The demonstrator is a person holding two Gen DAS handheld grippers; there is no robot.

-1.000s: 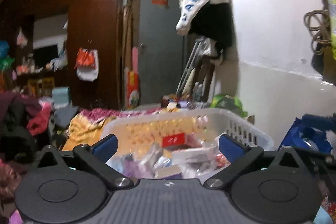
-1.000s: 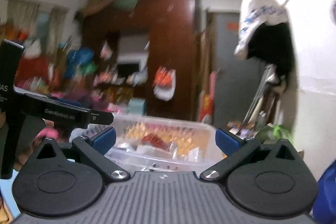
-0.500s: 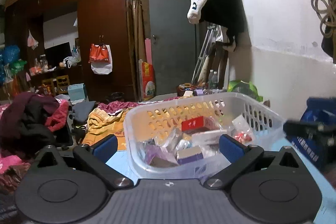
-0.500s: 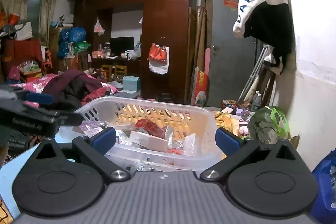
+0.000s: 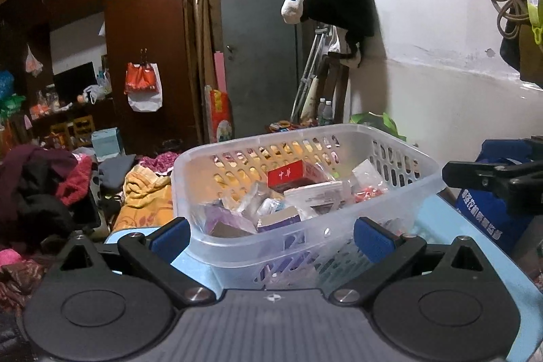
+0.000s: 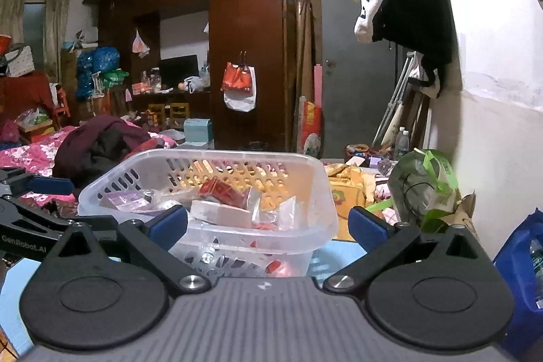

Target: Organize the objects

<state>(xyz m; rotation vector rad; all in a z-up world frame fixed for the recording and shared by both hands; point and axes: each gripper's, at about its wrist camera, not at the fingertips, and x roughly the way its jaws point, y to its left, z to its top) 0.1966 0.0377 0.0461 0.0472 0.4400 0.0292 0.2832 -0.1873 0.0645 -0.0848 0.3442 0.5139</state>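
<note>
A clear plastic basket (image 5: 339,133) with slotted walls stands on a light blue table (image 5: 451,219). It holds a red packet (image 5: 285,173), a purple box (image 5: 220,219), a white box (image 5: 312,192) and several small plastic bags. My left gripper (image 5: 271,236) is open and empty just in front of the basket. In the right wrist view the same basket (image 6: 220,155) is ahead, and my right gripper (image 6: 268,226) is open and empty before it. The right gripper also shows at the right edge of the left wrist view (image 5: 492,175); the left gripper shows at the left of the right wrist view (image 6: 30,192).
A blue bag (image 5: 488,209) stands at the table's right side, against the white wall. A green bag (image 6: 424,189) lies behind the table. A bed with piled clothes (image 6: 98,141) is to the left. A dark wardrobe (image 5: 142,39) and a grey door (image 5: 258,50) stand behind.
Both views have steadied and dropped a little lower, with the basket now larger and closer. Both grippers stay open and empty.
</note>
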